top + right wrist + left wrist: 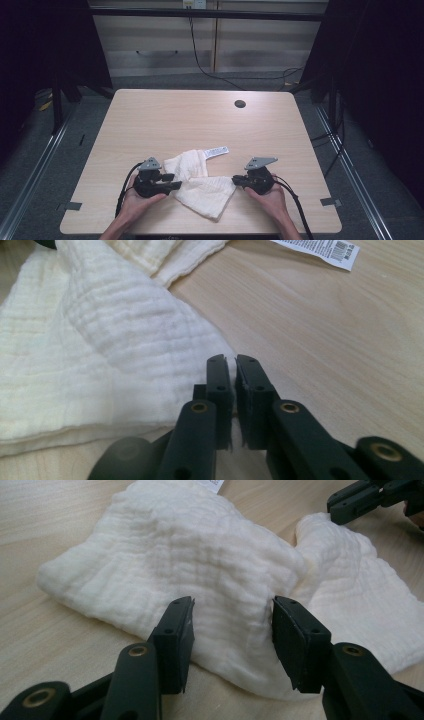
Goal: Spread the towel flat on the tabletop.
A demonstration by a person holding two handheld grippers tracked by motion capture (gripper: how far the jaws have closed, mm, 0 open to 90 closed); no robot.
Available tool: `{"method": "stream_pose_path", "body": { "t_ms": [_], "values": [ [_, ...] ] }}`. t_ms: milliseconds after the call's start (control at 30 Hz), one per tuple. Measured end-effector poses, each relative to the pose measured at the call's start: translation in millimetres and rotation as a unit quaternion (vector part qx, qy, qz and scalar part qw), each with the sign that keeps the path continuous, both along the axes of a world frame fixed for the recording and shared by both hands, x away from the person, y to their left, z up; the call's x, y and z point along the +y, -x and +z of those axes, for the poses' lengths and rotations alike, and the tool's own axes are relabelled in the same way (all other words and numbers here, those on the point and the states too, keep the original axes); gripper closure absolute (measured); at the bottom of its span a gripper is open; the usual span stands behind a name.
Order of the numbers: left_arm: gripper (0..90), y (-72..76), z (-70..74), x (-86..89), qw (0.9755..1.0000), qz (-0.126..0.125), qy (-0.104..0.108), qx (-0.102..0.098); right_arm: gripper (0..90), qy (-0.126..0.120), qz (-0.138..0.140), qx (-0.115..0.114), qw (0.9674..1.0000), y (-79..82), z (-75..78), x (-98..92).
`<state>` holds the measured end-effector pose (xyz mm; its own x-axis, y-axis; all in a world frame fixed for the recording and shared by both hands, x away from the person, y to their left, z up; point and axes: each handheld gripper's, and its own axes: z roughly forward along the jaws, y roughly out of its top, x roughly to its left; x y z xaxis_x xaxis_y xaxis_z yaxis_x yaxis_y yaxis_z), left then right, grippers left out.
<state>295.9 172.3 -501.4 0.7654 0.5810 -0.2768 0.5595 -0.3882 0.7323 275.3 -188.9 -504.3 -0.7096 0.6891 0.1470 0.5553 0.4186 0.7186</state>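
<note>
A crumpled white cloth point(200, 185) lies near the table's front edge, between the two grippers. My left gripper point(172, 182) sits at its left side. In the left gripper view the jaws point(232, 605) stand open on either side of a raised fold of the cloth point(200, 565), and the pads are clear of it. My right gripper point(236, 180) is at the cloth's right corner. In the right gripper view its jaws point(231, 360) are closed together on the thin edge of the cloth point(100, 340). The right gripper point(355, 500) also appears far off in the left gripper view.
A white printed label point(217, 151) hangs off the cloth's far side and lies flat on the wooden table point(175, 115). A round cable hole point(240, 104) is near the far edge. Drawers and cables stand beyond the table.
</note>
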Motion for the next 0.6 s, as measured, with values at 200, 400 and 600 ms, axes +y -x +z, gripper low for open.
{"method": "stream_pose_path", "body": {
  "t_ms": [200, 400, 600],
  "values": [
    [51.7, -0.6, -0.9, 1.3, 1.0000, 0.000, -0.004, 0.003, 88.3, -0.049, -0.008, 0.015, 0.9986, -1.8, 2.9, -5.8],
    [51.6, 1.1, -1.2, -0.9, 1.0000, -0.002, -0.007, 0.002, 88.3, -0.079, -0.020, -0.006, 0.9966, 0.3, 16.7, -15.5],
    [50.5, 1.6, 0.3, -1.2, 1.0000, -0.007, -0.001, 0.003, 88.4, -0.091, -0.035, -0.019, 0.9951, -5.8, 30.8, -26.1]
  ]
}}
